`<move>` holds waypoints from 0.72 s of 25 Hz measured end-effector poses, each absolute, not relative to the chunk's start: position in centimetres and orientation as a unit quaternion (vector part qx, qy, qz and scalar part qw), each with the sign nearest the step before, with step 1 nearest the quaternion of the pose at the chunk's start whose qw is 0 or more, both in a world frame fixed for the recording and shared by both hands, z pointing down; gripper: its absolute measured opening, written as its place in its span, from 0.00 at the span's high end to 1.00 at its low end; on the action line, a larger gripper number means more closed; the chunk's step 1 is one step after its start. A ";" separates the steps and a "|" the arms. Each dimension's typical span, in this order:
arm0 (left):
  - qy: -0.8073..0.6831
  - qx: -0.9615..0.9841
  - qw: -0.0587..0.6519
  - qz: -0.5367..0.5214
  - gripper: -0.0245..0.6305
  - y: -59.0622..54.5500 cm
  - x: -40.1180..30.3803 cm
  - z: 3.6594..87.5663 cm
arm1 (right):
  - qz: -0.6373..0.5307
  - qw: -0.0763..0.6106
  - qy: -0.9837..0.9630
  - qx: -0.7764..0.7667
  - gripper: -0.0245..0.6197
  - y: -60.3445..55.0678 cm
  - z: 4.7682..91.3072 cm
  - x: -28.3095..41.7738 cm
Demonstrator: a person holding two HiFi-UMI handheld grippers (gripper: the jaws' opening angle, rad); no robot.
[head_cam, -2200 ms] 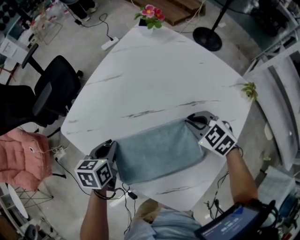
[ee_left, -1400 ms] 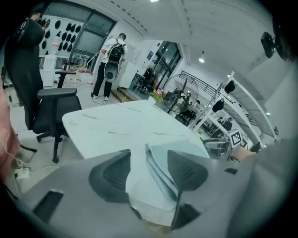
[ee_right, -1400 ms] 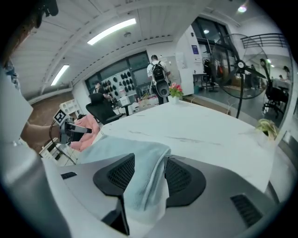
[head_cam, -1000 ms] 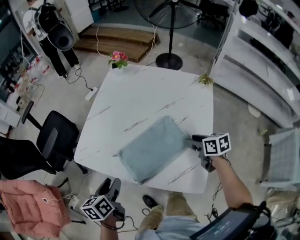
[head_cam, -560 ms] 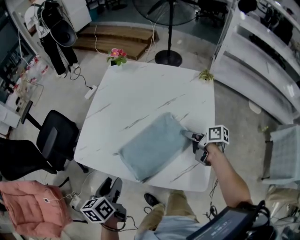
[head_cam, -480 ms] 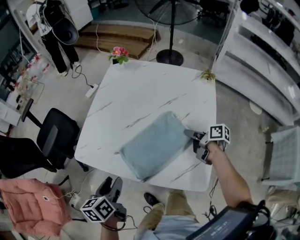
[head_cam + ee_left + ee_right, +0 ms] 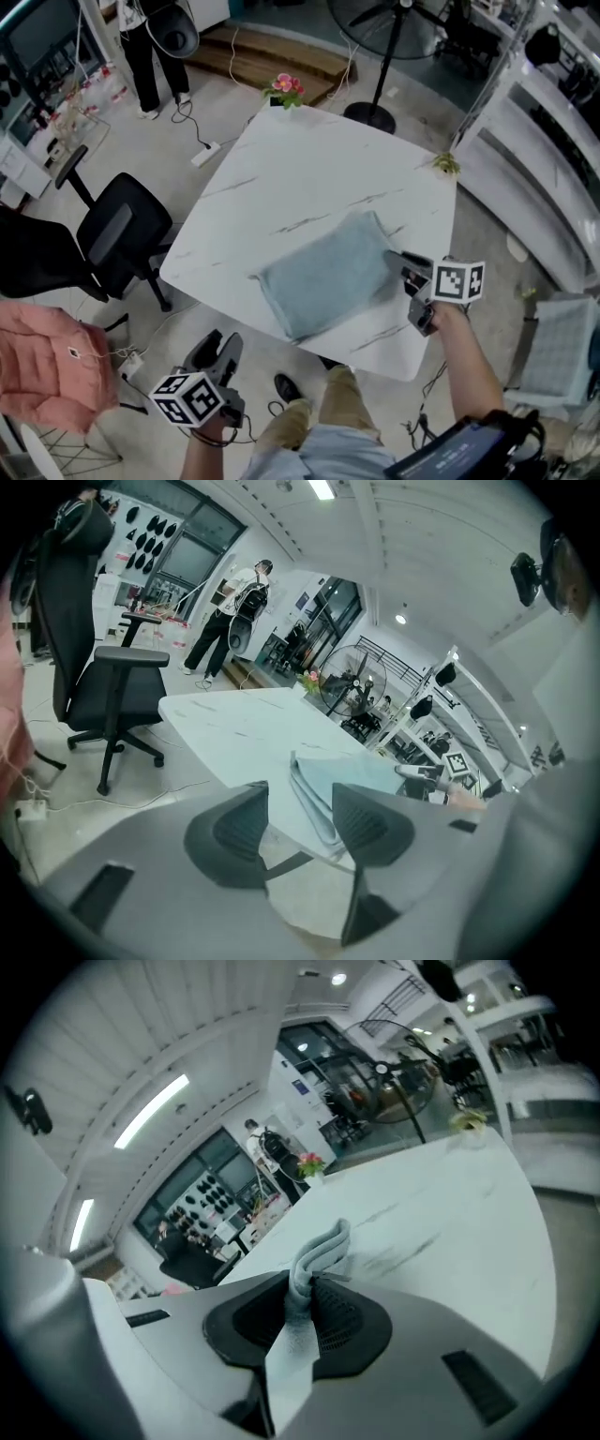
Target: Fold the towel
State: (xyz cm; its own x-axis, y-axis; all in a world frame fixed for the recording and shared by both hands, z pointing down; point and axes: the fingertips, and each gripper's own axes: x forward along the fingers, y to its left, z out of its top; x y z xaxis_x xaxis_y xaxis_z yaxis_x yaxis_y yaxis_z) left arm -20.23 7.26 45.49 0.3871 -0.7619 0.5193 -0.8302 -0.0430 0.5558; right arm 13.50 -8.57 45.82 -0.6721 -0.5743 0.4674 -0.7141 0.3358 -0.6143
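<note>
One folded towel (image 7: 328,281) lies on the tabletop (image 7: 309,169).
Right tongs (image 7: 302,1290), jaws just closing, pinch the towel's edge; left tongs (image 7: 298,817), jaws just narrowing yet apart, hold nothing, off the tabletop's near edge.

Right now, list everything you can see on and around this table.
table: one, white marble, centre of head view
towel: one, blue-grey, folded, on the table's near side
flowers: one pot, pink, far table corner
plant: one, green, right table corner
office chair: one, black, floor left of table
padded cloth: one, pink, lower left
fan stand: one, black, floor beyond table
left gripper: one, grey, off the table's near edge, jaws apart, just closing slightly, nothing between
right gripper: one, grey, jaws just closed onto the towel's edge
</note>
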 end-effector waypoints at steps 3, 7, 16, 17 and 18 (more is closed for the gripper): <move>-0.555 0.722 0.412 0.027 0.64 8.0 -20.9 45.0 | 0.344 0.129 -0.856 0.364 0.85 -7.7 43.5 10.2; -0.561 0.721 0.407 0.013 0.65 9.4 -22.1 44.4 | 0.244 0.194 -0.891 0.332 0.85 -6.1 41.3 5.9; -0.583 0.707 0.400 -0.007 0.66 12.6 -25.0 44.1 | 0.101 0.284 -0.921 0.249 0.85 -1.3 40.7 -3.5; -0.586 0.705 0.400 -0.007 0.66 12.9 -25.3 44.1 | 0.089 0.291 -0.922 0.240 0.85 -0.7 40.9 -4.2; -0.588 0.703 0.401 -0.008 0.66 13.2 -25.5 44.2 | 0.077 0.297 -0.923 0.231 0.85 -0.2 41.1 -5.0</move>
State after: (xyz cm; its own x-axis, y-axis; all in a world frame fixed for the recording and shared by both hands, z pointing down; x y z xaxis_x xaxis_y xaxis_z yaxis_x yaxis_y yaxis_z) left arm -25.50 13.16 44.22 0.3090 -0.8327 0.4595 -0.8196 0.0119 0.5728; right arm -4.97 -0.21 41.13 -0.7169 -0.3813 0.5836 -0.4722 0.8815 -0.0042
